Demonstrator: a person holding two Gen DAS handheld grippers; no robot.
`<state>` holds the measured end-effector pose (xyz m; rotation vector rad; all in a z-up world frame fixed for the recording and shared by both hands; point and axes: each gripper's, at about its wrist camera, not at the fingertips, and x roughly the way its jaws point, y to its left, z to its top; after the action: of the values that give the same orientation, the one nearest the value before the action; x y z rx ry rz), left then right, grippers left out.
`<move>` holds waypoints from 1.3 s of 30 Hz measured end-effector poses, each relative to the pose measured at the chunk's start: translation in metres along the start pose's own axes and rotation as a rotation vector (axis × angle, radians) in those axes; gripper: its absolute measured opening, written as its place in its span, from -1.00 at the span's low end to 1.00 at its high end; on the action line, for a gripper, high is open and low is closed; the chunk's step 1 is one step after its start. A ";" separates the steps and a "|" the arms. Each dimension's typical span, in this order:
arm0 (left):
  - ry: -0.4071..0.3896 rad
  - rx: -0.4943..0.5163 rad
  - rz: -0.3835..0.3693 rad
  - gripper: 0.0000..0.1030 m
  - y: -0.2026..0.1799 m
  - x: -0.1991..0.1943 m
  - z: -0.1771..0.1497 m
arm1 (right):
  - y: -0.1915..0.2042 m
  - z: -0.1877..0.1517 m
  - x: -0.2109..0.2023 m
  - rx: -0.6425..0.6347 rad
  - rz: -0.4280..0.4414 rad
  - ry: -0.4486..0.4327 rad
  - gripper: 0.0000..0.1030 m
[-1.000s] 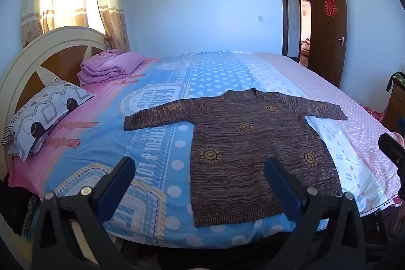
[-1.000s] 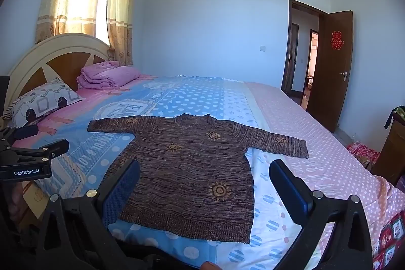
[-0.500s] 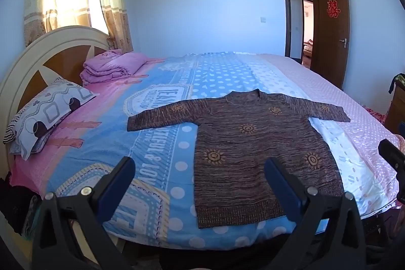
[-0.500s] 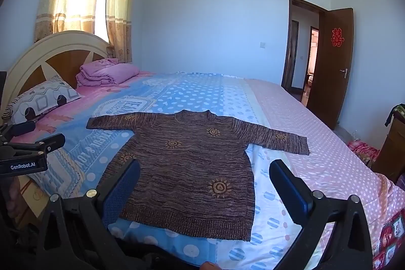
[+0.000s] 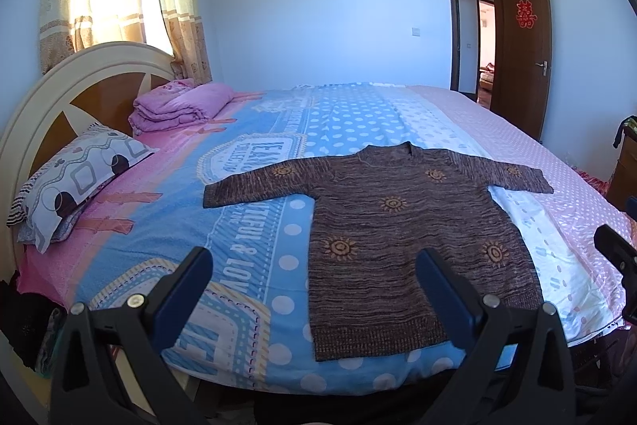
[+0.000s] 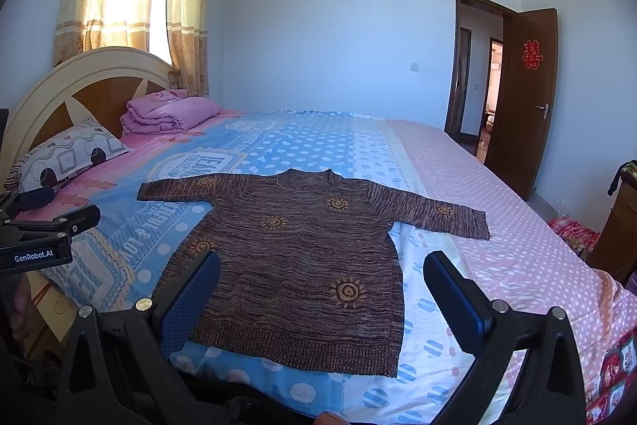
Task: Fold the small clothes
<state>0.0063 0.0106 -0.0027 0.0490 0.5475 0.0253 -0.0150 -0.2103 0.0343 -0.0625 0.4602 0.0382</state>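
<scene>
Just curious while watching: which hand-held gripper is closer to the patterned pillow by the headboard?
Left. The left hand-held gripper hangs at the bed's edge nearer the pillow; the right hand-held gripper sits farther along, facing the sweater.

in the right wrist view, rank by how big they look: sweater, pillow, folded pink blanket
1. sweater, by far the largest
2. pillow
3. blanket, a close call since it lies farther from the camera
</scene>
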 end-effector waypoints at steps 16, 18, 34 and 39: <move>-0.006 -0.002 0.010 1.00 0.002 0.001 0.001 | -0.001 -0.001 0.000 0.007 0.004 0.003 0.98; -0.005 -0.001 0.010 1.00 0.002 0.001 0.001 | -0.001 0.000 0.000 0.008 0.006 0.005 0.98; -0.005 -0.001 0.012 1.00 0.003 0.002 0.001 | 0.000 0.000 0.001 0.008 0.013 0.009 0.98; -0.004 -0.002 0.016 1.00 0.003 0.002 0.001 | 0.000 0.001 0.001 0.008 0.013 0.009 0.98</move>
<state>0.0085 0.0140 -0.0027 0.0516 0.5427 0.0414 -0.0139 -0.2100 0.0343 -0.0522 0.4697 0.0486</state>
